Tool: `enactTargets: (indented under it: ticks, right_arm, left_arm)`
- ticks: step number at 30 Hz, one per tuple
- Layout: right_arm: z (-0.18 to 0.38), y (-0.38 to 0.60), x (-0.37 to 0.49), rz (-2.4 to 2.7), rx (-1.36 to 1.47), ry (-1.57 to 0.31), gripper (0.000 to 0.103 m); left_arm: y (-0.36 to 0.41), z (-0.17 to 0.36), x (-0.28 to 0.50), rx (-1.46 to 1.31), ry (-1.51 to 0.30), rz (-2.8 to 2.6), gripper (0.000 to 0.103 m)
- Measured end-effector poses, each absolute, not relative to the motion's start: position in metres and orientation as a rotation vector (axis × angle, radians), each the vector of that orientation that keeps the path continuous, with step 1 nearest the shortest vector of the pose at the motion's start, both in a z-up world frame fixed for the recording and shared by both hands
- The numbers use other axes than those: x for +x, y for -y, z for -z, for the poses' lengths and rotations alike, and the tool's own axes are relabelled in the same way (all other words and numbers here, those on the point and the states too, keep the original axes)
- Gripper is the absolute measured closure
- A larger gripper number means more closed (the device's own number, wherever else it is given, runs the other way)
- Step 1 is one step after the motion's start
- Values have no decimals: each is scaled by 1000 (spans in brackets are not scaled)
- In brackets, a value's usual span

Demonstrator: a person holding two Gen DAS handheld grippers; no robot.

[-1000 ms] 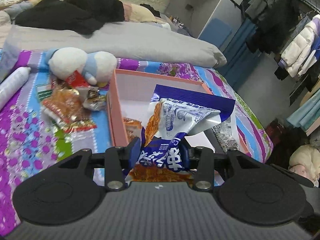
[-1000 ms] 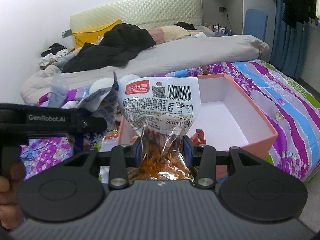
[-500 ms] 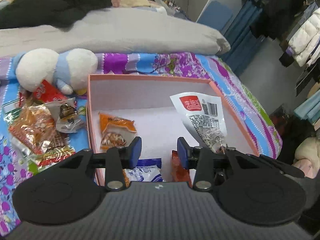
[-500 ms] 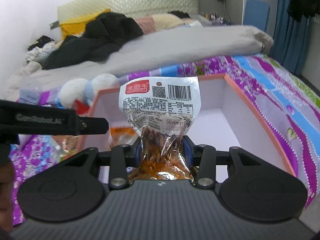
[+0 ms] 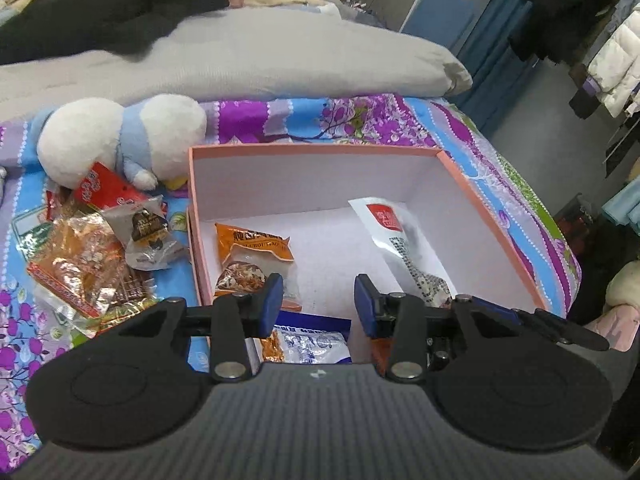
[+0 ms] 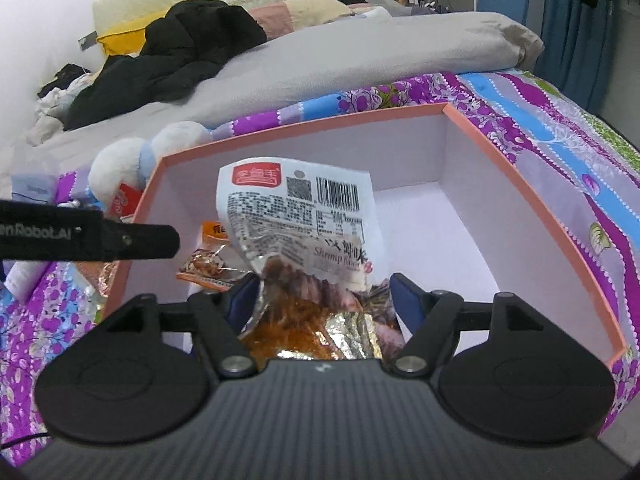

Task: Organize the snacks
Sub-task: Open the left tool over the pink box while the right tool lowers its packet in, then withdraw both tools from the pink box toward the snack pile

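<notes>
A pink box [image 5: 312, 150] with a white inside lies on the patterned bedspread. In it are an orange snack packet [image 5: 252, 256] and a blue-and-white packet [image 5: 308, 346], right under my left gripper [image 5: 318, 304]. That gripper is open with nothing between its fingers. My right gripper [image 6: 324, 300] hovers inside the box [image 6: 304, 126], and its jaws are opening. The white shrimp packet [image 6: 296, 216] stands between them, tilted, and the pads are clear of its sides. The same packet [image 5: 400, 240] shows at the box's right in the left wrist view.
Several loose snack packets [image 5: 92, 256] lie left of the box, beside a white and blue plush toy [image 5: 120, 136]. A grey duvet [image 5: 240, 60] and dark clothes lie behind. The left gripper's side [image 6: 88, 236] juts in at the right wrist view's left.
Both grippers came forward and down over the box. The left one let go of the blue-and-white packet, which now lies in the box. The right jaws spread away from the shrimp packet.
</notes>
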State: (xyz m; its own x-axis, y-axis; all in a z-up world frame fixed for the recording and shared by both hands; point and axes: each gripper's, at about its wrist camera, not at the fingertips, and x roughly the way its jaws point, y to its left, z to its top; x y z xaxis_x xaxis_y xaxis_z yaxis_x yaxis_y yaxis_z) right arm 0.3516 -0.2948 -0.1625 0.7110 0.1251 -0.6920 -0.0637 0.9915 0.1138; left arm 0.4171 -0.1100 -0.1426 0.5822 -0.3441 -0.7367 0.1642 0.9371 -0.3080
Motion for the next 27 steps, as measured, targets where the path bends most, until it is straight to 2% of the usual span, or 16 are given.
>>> enactTargets:
  ticks: [13,27]
  right_arm:
    - [116,280,280,-145,102,-653,30]
    - [85,250,187,-186,112,-539,30]
  left_arm:
    - [84,82,324,-216,-780,276,58]
    - [38,50,203,-223,-682,244,58]
